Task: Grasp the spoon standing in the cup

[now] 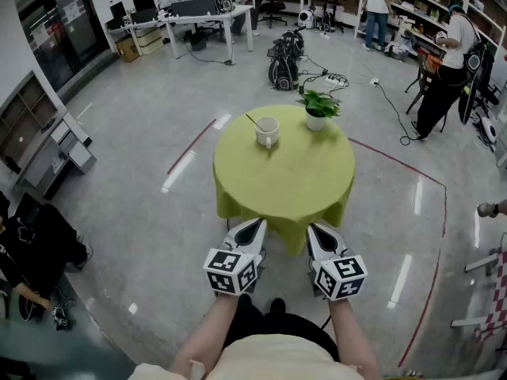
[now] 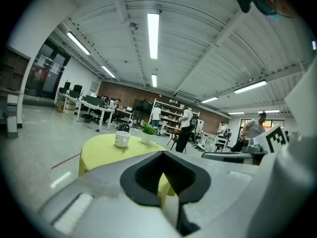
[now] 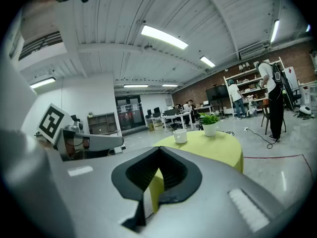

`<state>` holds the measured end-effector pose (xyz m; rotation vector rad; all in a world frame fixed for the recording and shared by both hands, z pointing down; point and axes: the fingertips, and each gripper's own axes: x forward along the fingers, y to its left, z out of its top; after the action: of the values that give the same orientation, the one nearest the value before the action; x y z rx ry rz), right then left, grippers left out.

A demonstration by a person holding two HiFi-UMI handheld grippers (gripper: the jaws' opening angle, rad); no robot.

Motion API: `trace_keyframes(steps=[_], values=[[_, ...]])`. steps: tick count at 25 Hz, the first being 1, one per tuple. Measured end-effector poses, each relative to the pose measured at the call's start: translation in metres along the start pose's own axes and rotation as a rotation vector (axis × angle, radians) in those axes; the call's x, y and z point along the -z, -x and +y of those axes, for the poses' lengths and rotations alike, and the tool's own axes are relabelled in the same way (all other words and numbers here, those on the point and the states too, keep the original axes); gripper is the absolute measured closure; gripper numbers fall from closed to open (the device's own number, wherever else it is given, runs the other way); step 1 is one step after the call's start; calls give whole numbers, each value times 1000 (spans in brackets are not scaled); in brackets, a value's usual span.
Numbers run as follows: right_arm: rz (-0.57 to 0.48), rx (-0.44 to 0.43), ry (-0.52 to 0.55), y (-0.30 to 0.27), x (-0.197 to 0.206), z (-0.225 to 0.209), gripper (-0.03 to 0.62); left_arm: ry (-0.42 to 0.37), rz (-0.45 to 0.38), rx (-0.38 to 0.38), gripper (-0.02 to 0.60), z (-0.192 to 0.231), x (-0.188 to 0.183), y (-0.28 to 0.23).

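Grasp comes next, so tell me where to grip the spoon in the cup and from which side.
Grip the spoon by its bare handle above the rim of the cup. In the head view it leans out to the far left, away from the plant, so coming from above on that side, jaws across the stem, looks best.

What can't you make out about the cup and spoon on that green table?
- Lower end of the spoon: head view, hidden inside the cup.
- What the cup holds: too small in every view.
- The spoon itself: left gripper view, too small to pick out.
- Legs of the table: head view, under its cloth.
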<state>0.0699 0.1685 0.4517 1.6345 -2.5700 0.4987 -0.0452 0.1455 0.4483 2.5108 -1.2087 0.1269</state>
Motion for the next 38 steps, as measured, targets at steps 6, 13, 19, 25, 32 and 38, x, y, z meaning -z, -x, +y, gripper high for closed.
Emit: trace_keyframes(steps=[6, 13, 19, 25, 32, 38], values=[[6, -8, 9, -7, 1, -5, 594, 1, -7, -19, 581, 2, 0, -7], [17, -27, 0, -10, 2, -3, 592, 21, -11, -57, 581, 14, 1, -5], [18, -38, -7, -20, 0, -3, 592, 26, -1, -99, 580, 29, 0, -7], [27, -25, -23, -39, -1, -10, 592, 34, 1, -108, 571, 49, -7, -20], [47, -13, -34, -79, -5, -34, 592, 59, 18, -104, 561, 84, -13, -61], [69, -5, -51, -128, -13, -53, 592, 77, 49, -104, 532, 117, -23, -100]])
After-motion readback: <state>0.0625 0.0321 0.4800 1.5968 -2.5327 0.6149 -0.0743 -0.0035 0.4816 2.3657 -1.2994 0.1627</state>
